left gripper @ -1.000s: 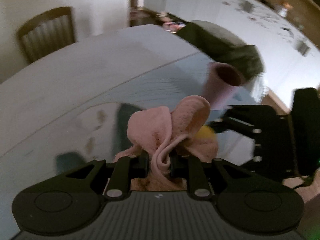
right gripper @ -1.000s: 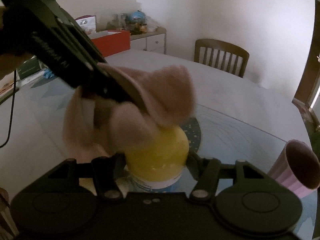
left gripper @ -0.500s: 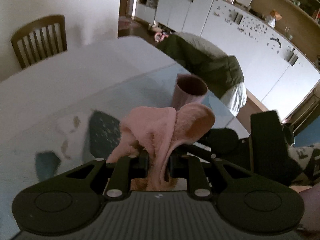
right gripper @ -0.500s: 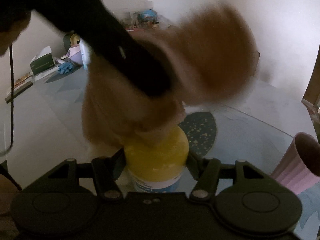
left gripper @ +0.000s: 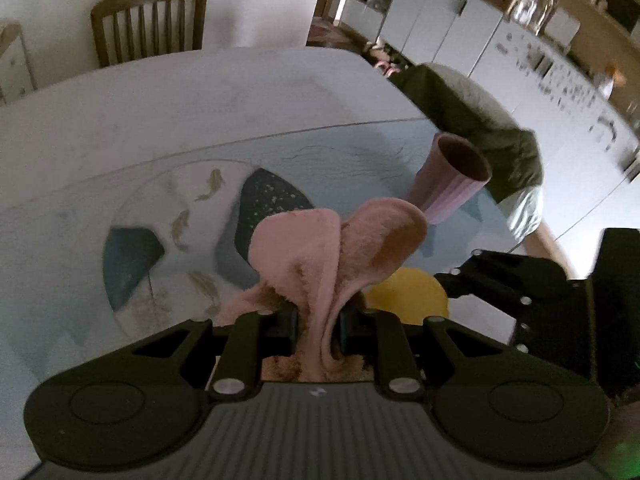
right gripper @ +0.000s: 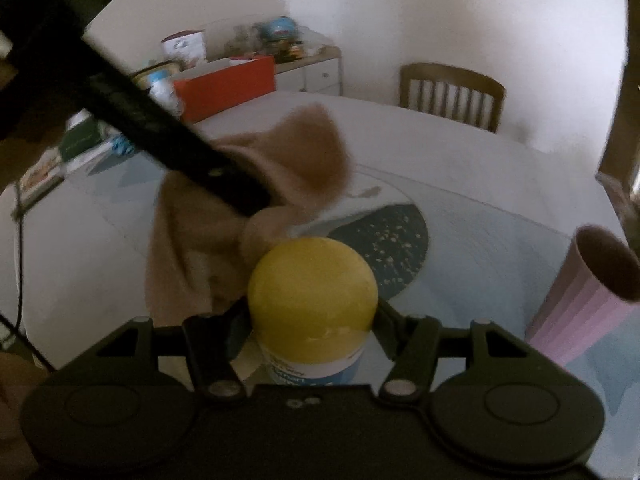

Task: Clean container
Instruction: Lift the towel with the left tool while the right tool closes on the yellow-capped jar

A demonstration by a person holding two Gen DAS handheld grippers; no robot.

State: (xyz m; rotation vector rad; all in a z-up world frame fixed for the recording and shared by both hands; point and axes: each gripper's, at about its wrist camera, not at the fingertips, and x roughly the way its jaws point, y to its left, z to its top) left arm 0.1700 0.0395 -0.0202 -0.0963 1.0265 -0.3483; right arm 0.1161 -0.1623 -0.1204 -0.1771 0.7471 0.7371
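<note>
Left tool (left gripper: 318, 330) pinching pink cloth (left gripper: 336, 248), right tool (right gripper: 312, 332) clamping yellow-lidded container (right gripper: 312, 284), cup (right gripper: 588, 296) near table edge.

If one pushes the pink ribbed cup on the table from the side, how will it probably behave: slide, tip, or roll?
The pink ribbed cup is tall, and narrower at its base than at its rim, so a push near the top would probably tip it. It looks empty, so likely light. The table looks smooth, so a low push may slide it. Once tipped, its tapered shape would likely roll in a curve.

Light: dim, brightest off the walls.
Blur: cloth (right gripper: 248, 200) and left gripper (right gripper: 256, 204) smeared.
Edges: fisheye-bent, dark corners.
</note>
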